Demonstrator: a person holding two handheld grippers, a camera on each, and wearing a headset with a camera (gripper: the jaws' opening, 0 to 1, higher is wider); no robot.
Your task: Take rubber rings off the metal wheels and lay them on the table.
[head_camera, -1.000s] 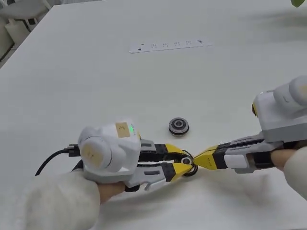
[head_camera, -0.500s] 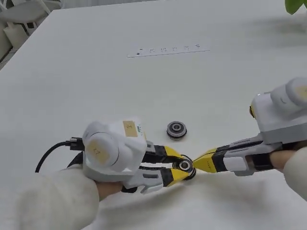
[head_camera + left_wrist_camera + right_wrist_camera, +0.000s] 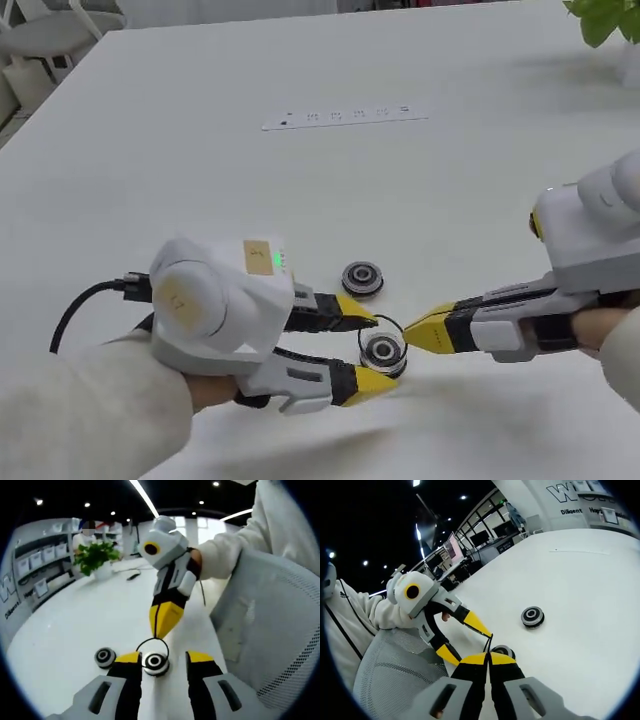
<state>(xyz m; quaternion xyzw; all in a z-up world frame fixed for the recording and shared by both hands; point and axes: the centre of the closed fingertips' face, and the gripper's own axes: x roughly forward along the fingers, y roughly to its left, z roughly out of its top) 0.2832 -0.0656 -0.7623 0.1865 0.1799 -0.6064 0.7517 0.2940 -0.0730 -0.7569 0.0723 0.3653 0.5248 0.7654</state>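
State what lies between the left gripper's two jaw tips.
A metal wheel, its rubber ring pinched by the right gripper; the left gripper view shows it.

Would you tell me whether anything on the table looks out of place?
Only the rubber ring: it hangs as a loose loop from the shut right gripper, partly off the wheel between the jaws of the open left gripper. Nothing else stands out.

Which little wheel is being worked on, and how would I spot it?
On the white table, find the two yellow-tipped grippers meeting near the front. The wheel lies between the open jaws of the left gripper. Unlike the other wheel lying alone beyond, it has a thin black rubber ring looping up to the shut tips of the right gripper.
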